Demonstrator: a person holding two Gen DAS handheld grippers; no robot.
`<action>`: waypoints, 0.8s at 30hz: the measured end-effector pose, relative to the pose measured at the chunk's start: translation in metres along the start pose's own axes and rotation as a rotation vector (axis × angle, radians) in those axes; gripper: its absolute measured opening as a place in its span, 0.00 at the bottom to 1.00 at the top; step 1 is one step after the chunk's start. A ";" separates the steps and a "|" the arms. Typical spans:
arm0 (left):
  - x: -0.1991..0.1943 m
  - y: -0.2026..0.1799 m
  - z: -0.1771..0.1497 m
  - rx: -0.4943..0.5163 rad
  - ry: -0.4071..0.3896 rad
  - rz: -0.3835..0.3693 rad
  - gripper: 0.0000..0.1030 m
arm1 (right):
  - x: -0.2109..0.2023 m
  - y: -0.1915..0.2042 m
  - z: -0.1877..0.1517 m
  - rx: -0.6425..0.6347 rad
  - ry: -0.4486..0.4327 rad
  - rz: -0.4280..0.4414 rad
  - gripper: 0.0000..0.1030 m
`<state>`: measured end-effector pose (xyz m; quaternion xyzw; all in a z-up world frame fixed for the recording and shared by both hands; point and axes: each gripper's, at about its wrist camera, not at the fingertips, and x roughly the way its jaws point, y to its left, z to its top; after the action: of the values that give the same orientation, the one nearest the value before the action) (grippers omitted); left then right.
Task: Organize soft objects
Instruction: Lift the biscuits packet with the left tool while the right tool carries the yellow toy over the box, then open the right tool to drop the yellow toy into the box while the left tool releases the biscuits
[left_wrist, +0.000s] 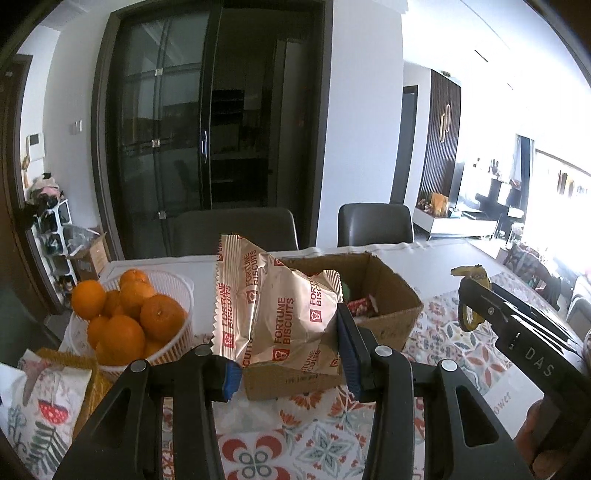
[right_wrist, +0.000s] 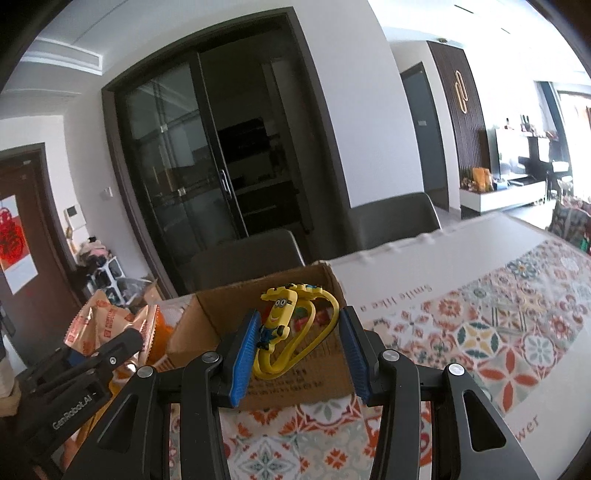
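Note:
My left gripper (left_wrist: 290, 354) is shut on gold Fortune Biscuits packets (left_wrist: 280, 306) and holds them at the near left edge of an open cardboard box (left_wrist: 391, 295). Red wrapped items lie inside the box. My right gripper (right_wrist: 299, 350) is shut on a yellow Minion toy with looped straps (right_wrist: 291, 332) and holds it over the near wall of the same box (right_wrist: 229, 302). The right gripper shows in the left wrist view (left_wrist: 476, 295) at the right, and the biscuit packets show in the right wrist view (right_wrist: 107, 321) at the left.
A white basket (left_wrist: 177, 284) of oranges (left_wrist: 129, 314) stands left of the box. A patterned pouch (left_wrist: 48, 402) lies at the near left. A patterned tablecloth (right_wrist: 498, 325) covers the table. Two dark chairs (left_wrist: 375, 225) stand behind it.

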<state>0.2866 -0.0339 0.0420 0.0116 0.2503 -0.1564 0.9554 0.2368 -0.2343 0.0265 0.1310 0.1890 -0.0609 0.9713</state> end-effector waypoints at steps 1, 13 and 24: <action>0.001 0.000 0.003 0.001 -0.003 0.000 0.42 | 0.001 0.001 0.003 -0.004 -0.004 0.004 0.44; 0.030 0.003 0.026 0.022 -0.012 0.003 0.42 | 0.025 0.010 0.028 -0.070 -0.025 0.021 0.44; 0.067 0.002 0.038 0.036 0.014 0.007 0.42 | 0.060 0.013 0.040 -0.131 0.012 0.021 0.44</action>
<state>0.3604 -0.0553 0.0429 0.0309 0.2541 -0.1575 0.9538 0.3087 -0.2372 0.0421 0.0696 0.1970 -0.0373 0.9772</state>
